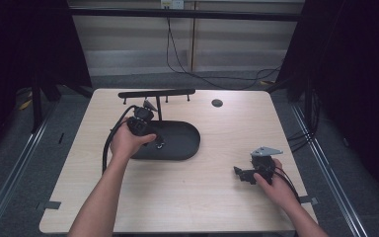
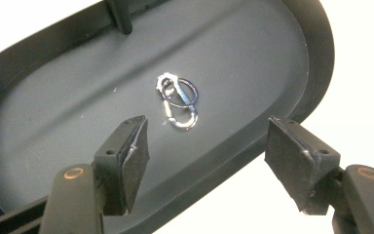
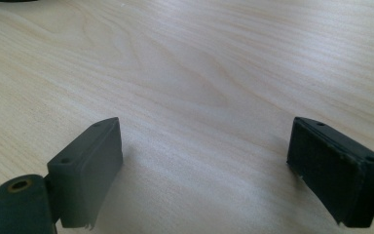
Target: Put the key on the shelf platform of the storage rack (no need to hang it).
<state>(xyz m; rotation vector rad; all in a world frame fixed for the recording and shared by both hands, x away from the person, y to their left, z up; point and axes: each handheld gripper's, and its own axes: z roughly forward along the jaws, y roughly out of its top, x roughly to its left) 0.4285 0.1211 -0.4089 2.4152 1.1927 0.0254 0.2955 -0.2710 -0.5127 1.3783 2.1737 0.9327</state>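
Nearest the person, the right gripper (image 1: 246, 175) lay low on bare table (image 1: 187, 197) near the right edge, jaws released and empty, with open wood all round; farther in, the left gripper (image 2: 207, 151) tilted down over the black oval tray (image 2: 53, 122), jaws spread and holding nothing. The silver carabiner (image 2: 180, 102) with its ring lay flat mid-tray, clear of the raised rim, its long axis pointing away from the jaws; beyond stood the stand's post (image 2: 119, 17).

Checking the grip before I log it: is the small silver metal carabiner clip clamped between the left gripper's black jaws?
No, the small silver metal carabiner clip lies loose on the black oval tray, ahead of the open left gripper.
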